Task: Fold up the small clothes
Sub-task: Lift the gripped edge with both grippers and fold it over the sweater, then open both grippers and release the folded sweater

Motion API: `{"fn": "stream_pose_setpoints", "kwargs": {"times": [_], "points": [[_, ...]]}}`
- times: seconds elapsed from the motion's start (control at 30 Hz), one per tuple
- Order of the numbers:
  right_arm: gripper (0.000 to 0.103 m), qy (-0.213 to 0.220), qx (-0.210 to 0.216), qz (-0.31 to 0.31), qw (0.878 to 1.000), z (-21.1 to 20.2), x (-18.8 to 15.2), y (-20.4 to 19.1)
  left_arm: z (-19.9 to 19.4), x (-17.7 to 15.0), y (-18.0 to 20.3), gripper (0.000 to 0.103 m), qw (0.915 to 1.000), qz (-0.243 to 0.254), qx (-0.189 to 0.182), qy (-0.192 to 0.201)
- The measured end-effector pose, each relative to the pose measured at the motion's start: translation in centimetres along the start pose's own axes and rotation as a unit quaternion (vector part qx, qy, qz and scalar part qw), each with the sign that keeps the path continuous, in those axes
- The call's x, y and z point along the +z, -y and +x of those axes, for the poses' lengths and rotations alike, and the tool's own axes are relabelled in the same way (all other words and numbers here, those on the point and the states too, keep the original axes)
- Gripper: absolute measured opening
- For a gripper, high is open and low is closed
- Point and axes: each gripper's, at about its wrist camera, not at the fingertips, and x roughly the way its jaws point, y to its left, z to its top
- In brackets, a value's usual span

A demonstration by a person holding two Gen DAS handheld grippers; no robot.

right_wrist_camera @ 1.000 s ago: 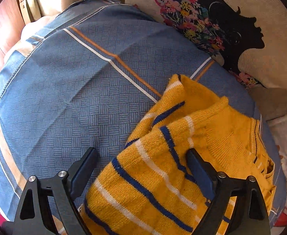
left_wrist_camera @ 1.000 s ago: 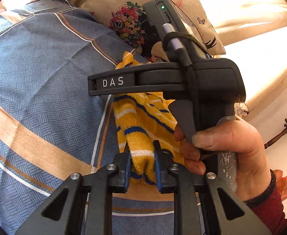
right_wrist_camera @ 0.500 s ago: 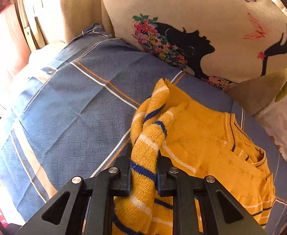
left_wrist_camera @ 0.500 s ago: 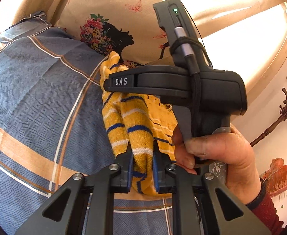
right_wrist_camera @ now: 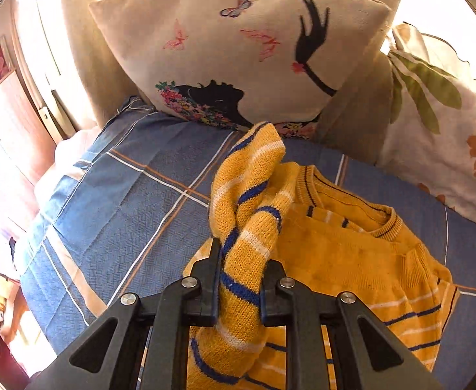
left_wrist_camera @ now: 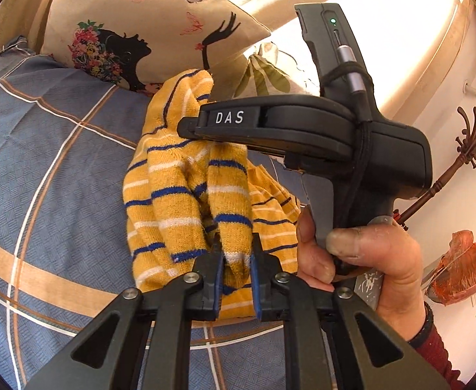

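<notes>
Yellow knit with blue and white stripes fills both views: a small sweater (right_wrist_camera: 351, 253) lies rumpled on a blue checked bedspread (right_wrist_camera: 134, 201), its neckline facing a printed pillow (right_wrist_camera: 238, 52) at the head of the bed. The left gripper (left_wrist_camera: 236, 260) has its jaws pressed onto a bunched striped fold, pinching it and lifting it off the bedspread. The right gripper (right_wrist_camera: 241, 279) likewise has its jaws clamped on a twisted striped part, probably a sleeve, which rises in a rope-like hump in front of the neckline. In the left view the right gripper's black body crosses above the cloth, held by a hand (left_wrist_camera: 361, 260) in a dark red cuff. Both holds are on thick, twisted bundles, not flat edges, so the likely trouble is a crooked fold: laid down like this, the sleeve could land rolled and lumpy. The loose knit could also slide out of either pinch if pulled taut, or drag the body of the sweater across the bedspread and crease it. The two grippers sit near each other and could collide
</notes>
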Motion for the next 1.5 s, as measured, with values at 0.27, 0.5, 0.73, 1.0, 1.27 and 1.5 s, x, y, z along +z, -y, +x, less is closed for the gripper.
{"fn": "stream_pose_setpoints", "kwargs": {"times": [0.27, 0.5, 0.73, 1.0, 1.27, 1.5], "points": [[0.018, 0.017, 0.018, 0.051, 0.998, -2.2, -2.4, 5.2, 2.8, 0.0, 3.0, 0.012, 0.9993, 0.027, -0.005, -0.023], [0.018, 0.035, 0.039, 0.09, 0.995, -3.9, -4.3, 9.1, 5.7, -0.1, 5.1, 0.009, 0.9976, 0.049, -0.012, -0.048], [0.017, 0.051, 0.048, 0.122, 0.99, -5.4, -6.3, 13.0, 8.7, -0.5, 7.8, 0.009, 0.9947, 0.072, -0.018, -0.071], [0.017, 0.06, 0.046, 0.162, 0.984, -6.8, -8.6, 17.9, 12.3, -1.3, 11.3, 0.009, 0.9899, 0.094, -0.029, -0.102], [0.017, 0.066, 0.046, 0.201, 0.976, -7.8, -10.7, 22.4, 15.3, -2.3, 13.8, 0.009, 0.9855, 0.1, -0.045, -0.129], [0.017, 0.057, 0.05, 0.224, 0.972, -7.4, -12.3, 24.8, 14.1, -3.1, 14.7, 0.009, 0.9819, 0.103, -0.069, -0.144]]}}
